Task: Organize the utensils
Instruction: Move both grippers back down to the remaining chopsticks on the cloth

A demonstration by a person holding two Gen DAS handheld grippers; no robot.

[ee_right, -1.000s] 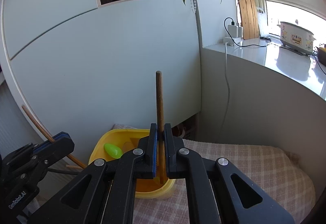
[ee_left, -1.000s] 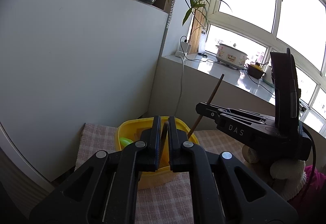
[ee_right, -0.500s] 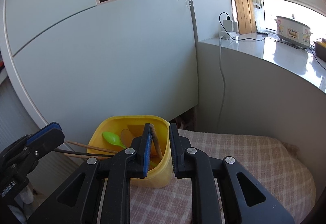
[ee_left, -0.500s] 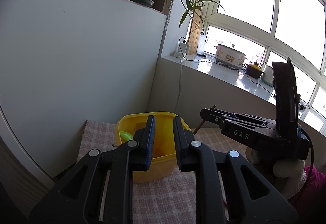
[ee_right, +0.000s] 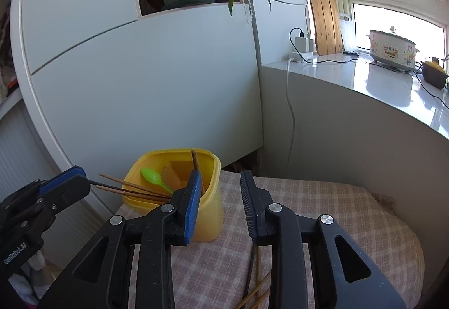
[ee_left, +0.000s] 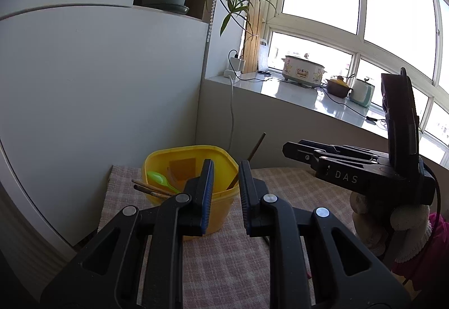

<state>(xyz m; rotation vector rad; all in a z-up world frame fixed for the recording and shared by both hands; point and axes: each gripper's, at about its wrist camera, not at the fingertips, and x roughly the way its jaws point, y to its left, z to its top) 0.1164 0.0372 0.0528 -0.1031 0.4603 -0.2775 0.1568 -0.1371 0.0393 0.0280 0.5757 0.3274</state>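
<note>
Checked cloth (ee_right: 322, 205) carries loose chopsticks (ee_right: 256, 290) seen only by right wrist.

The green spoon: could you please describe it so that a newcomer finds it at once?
Find the checked cloth, then the yellow tub at its far left end. The green spoon lies inside, bright plastic among brown chopsticks.

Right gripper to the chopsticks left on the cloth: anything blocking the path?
Nothing visible. The remaining chopsticks lie on the checked cloth just below the right gripper, whose empty fingers are opening. The yellow container stands off to the left.
</note>
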